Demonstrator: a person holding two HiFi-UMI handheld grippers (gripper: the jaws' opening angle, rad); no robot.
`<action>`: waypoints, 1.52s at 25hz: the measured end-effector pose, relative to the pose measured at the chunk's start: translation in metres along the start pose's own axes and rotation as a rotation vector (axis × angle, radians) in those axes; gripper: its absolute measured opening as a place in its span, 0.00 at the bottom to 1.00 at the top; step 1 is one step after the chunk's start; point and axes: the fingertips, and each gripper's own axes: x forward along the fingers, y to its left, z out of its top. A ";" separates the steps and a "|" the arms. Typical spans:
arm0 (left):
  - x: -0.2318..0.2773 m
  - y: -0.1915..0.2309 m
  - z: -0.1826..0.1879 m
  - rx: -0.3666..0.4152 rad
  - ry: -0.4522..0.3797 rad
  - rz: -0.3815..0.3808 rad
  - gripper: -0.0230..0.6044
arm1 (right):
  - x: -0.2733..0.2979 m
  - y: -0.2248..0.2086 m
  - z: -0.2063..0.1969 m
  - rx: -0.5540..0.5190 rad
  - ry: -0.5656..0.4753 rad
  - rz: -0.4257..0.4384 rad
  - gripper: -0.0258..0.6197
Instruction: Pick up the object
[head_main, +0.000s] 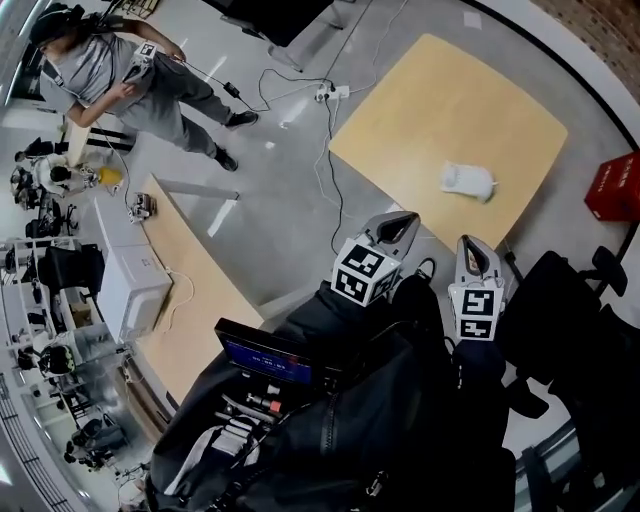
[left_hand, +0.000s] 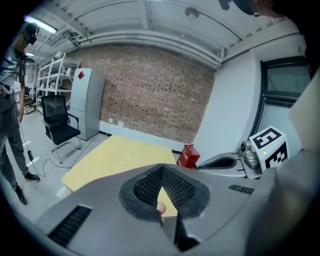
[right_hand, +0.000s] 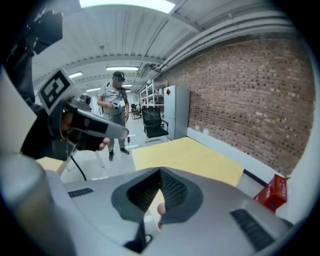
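A small white object (head_main: 468, 181) lies near the right edge of the yellow table (head_main: 420, 120). Both grippers are held close to the person's body, short of the table's near edge and apart from the object. The left gripper (head_main: 403, 226) points toward the table with its jaws together and nothing between them. The right gripper (head_main: 470, 248) is beside it, also shut and empty. In the left gripper view the jaws (left_hand: 165, 220) meet over the table top (left_hand: 120, 155). The right gripper view shows the same closed jaws (right_hand: 150, 220) before the table (right_hand: 190, 157). The object is hidden in both gripper views.
A red box (head_main: 612, 187) sits on the floor right of the table. A person in grey (head_main: 130, 80) stands far left, with cables (head_main: 320, 100) on the floor between. A second wooden table (head_main: 190, 300) is at left. Black chairs (head_main: 580, 300) crowd the right.
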 end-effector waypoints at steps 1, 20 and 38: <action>0.004 0.002 -0.006 -0.011 0.011 0.013 0.04 | 0.007 -0.003 -0.009 -0.035 0.024 0.007 0.04; 0.059 0.062 -0.069 -0.142 0.230 0.045 0.04 | 0.106 -0.038 -0.084 -0.556 0.401 0.055 0.10; 0.095 0.125 -0.057 -0.202 0.346 0.085 0.04 | 0.198 -0.076 -0.132 -1.115 0.666 0.100 0.41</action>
